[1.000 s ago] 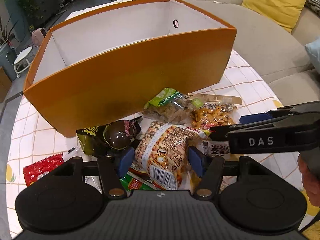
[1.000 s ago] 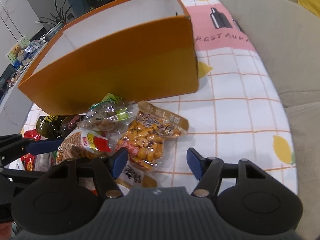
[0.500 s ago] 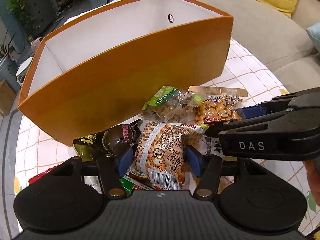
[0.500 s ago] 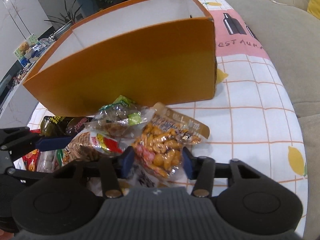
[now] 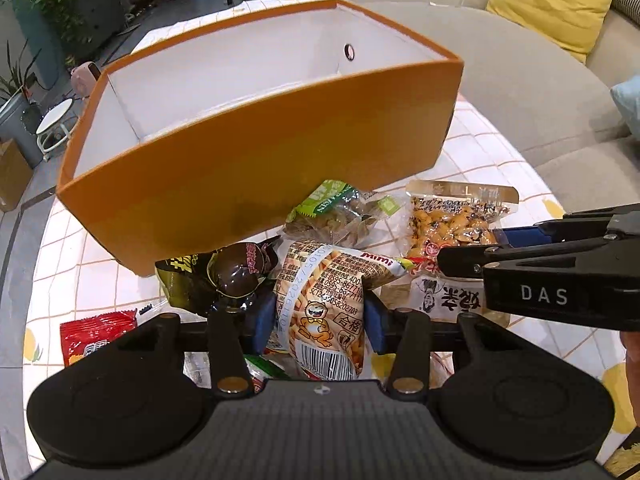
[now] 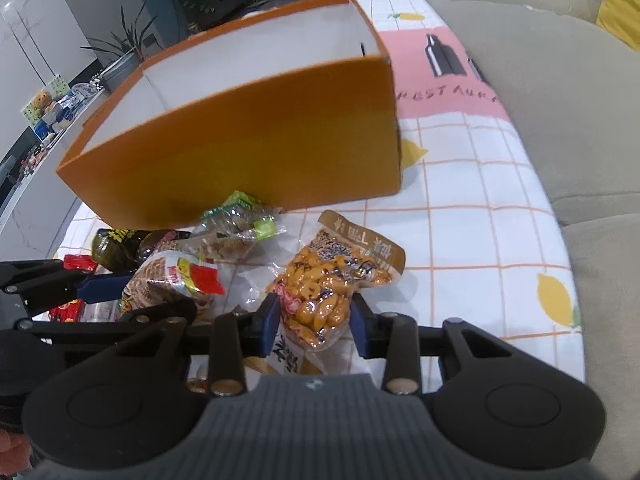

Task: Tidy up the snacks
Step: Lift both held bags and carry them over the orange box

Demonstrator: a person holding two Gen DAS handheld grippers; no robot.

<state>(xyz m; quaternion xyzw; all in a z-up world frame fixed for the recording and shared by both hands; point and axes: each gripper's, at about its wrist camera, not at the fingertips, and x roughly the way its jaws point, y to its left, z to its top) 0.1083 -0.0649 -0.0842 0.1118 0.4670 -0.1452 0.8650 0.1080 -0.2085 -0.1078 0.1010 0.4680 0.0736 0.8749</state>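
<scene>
Plainly, two grasps are being made at once on the heap of snacks that lies on the desk (image 6: 460, 184) just in front of the orange box (image 5: 256, 168); the left gripper (image 5: 319, 318) has its fingers narrowed on the mimi cracker packet (image 5: 324, 300), the blue pads seen pressing both its sides, and they have just been closing with that packet between them; the right gripper (image 6: 315, 326) is likewise pinched on the bag of yellow broad beans (image 6: 328, 292), its fingers having just been closing about the lower end of the bag, which appears raised a little off the cloth. The box stands open-topped and seemingly empty, its near wall touching or almost touching the green-labelled nut bag (image 5: 340, 212); a dark wrapped snack (image 5: 236, 276) and a red packet (image 5: 96, 332) are left lying beside the left gripper. For the step to be done well, both packets should be lifted straight up until the near wall is cleared, since the bags are limp and their hanging ends may catch on the rim; the squeeze should be kept gentle, as the contents are brittle; the two grippers, now close together, are best carried over the box apart from each other, and the packets released low inside rather than dropped.
</scene>
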